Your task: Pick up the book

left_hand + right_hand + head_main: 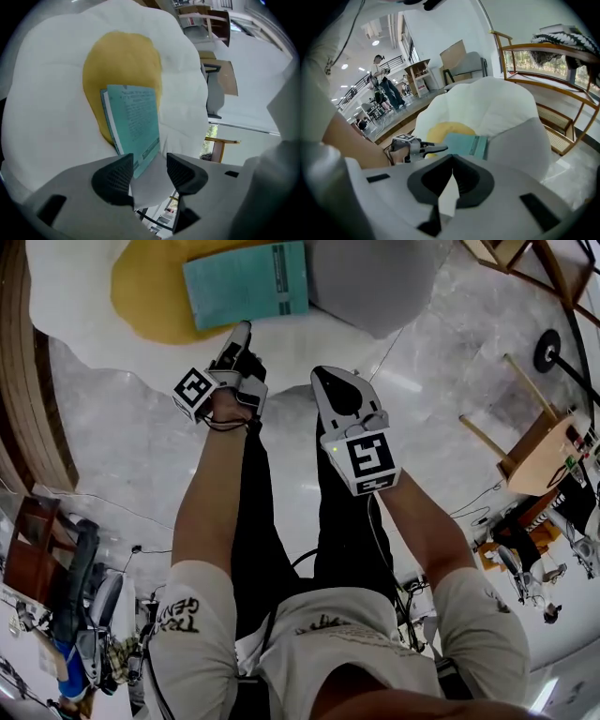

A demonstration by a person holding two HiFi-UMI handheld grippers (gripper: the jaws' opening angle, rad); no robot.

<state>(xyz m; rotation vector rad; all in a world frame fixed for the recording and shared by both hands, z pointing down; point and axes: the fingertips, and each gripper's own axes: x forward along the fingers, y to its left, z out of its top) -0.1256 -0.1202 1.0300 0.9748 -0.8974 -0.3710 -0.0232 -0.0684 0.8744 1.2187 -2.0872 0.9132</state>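
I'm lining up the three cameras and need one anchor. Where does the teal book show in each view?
Head view: the teal book is at top centre, lying flat.
Left gripper view: the book is in the middle, running down to lower centre.
Right gripper view: the book is a small strip at centre.
Shared landmark: the yellow patch under the book, on the white cushion.

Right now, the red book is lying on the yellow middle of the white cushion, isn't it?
Not quite. The book is teal, not red. It does lie on the yellow middle of the white cushion. The left gripper view shows this most clearly.
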